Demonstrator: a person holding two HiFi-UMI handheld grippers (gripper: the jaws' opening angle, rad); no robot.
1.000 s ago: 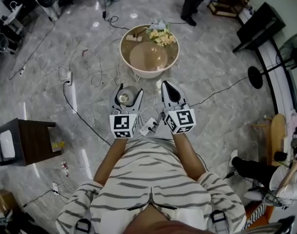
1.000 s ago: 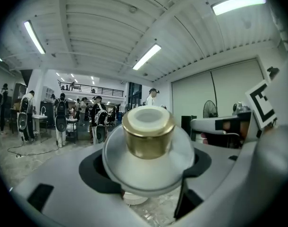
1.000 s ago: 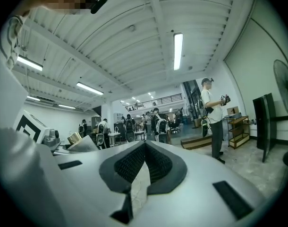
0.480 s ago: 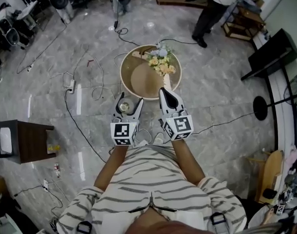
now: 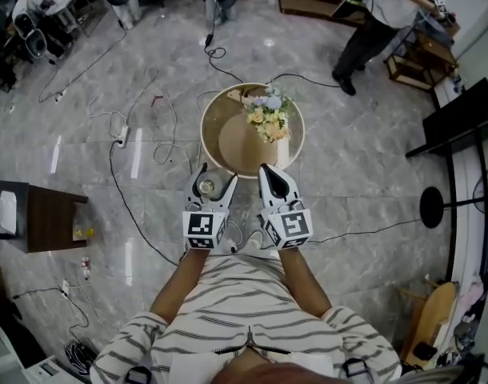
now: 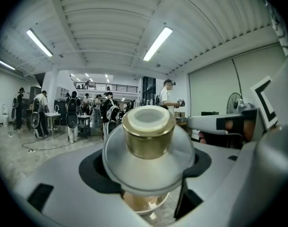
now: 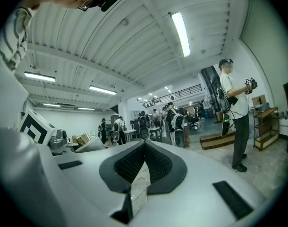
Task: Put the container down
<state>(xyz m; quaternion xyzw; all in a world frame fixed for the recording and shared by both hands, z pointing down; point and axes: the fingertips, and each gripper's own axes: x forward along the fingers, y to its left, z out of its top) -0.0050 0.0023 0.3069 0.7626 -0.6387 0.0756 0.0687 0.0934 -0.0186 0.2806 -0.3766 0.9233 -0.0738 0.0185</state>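
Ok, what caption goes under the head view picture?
Left gripper holds a gold-capped container near a round table with flowers; right gripper shut, empty.

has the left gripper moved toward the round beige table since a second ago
Yes: the left gripper, holding a gold-capped glass container, came forward; its tips now reach the round beige table's near rim.

Wears a white shirt [image 5: 244, 310] with thin dark stripes, a zip [image 5: 249, 341] down the front at bottom centre of the head view, and sleeves [image 5: 126, 336] bunched near the elbows. Black straps [image 5: 136, 371] at the two lower corners. Left gripper [image 5: 214, 179] and right gripper [image 5: 266, 171]: pale grey shells tapering forward, black ribbed pads [image 7: 130, 164] inside, a white cube [image 5: 201, 229] with black square markers at each rear end.
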